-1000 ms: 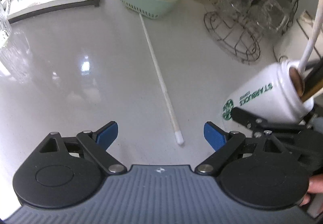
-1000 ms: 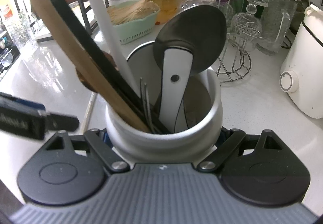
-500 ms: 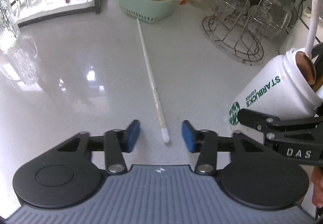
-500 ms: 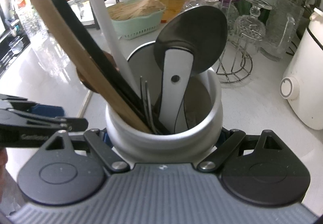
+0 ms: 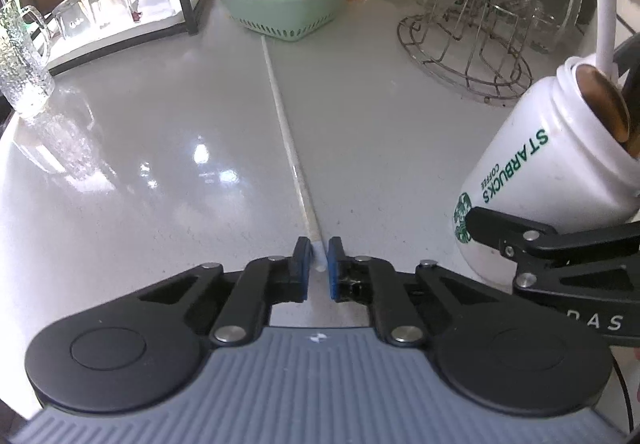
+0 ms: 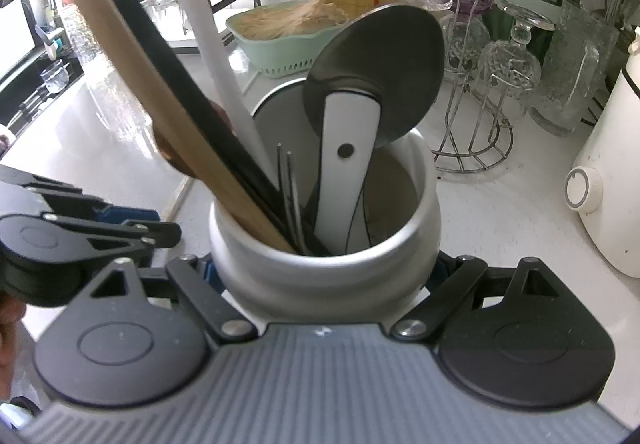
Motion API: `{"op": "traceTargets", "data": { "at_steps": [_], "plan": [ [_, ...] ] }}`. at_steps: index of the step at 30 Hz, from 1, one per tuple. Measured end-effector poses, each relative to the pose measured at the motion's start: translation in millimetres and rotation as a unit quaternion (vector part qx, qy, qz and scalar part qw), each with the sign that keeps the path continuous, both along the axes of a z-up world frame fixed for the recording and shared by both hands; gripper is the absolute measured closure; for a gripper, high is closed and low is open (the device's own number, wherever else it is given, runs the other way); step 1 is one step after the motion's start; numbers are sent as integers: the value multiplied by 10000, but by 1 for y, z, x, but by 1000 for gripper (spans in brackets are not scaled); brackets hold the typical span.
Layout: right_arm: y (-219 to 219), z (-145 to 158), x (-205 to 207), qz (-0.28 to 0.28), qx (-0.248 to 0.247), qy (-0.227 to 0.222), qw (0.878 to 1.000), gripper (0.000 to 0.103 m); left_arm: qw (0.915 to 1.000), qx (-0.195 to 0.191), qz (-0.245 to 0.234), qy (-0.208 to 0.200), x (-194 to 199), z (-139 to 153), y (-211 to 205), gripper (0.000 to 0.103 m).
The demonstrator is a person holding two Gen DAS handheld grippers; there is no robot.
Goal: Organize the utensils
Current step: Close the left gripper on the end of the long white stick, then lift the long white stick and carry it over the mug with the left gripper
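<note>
A long white chopstick (image 5: 288,140) lies on the grey counter (image 5: 160,164), running away from me. My left gripper (image 5: 319,264) straddles its near tip. Its jaws are closing, and a thin gap shows on each side of the tip. A white Starbucks jar (image 5: 540,180) stands tilted at the right, and my right gripper (image 6: 322,272) is shut on its body. The jar (image 6: 328,244) holds a wooden spoon (image 6: 132,56), a white chopstick (image 6: 208,32), black sticks and a metal ladle (image 6: 380,72) with a white handle. The left gripper (image 6: 132,220) appears beside the jar.
A green basket (image 5: 288,20) of wooden sticks stands at the chopstick's far end. A wire rack (image 5: 468,44) with glasses is at the back right, and upturned glasses (image 5: 112,4) sit on a shelf at the back left. A white appliance (image 6: 612,184) stands right of the jar.
The left gripper's jaws have come from wide apart to nearly together around the chopstick's near tip, and it has moved forward over that tip. The right gripper still grips the jar.
</note>
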State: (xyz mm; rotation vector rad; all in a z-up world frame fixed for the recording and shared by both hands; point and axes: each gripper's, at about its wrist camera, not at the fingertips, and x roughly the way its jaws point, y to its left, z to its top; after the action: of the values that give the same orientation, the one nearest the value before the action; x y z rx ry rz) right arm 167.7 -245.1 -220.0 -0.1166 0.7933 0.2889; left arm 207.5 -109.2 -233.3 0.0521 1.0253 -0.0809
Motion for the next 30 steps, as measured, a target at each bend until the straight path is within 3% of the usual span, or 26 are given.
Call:
{"op": "traceTargets", "data": {
  "at_steps": [8, 21, 30],
  "plan": [
    [7, -2, -4, -169, -83, -20, 9998, 12, 9997, -83, 183, 101, -3, 11, 25, 95],
    [17, -1, 0, -671, -23, -28, 9977, 11, 9946, -155, 260, -994, -29, 118, 83, 95],
    [31, -1, 6, -908, 26, -61, 9958, 11, 9865, -242, -140, -1611, -17, 185, 97, 95]
  ]
}}
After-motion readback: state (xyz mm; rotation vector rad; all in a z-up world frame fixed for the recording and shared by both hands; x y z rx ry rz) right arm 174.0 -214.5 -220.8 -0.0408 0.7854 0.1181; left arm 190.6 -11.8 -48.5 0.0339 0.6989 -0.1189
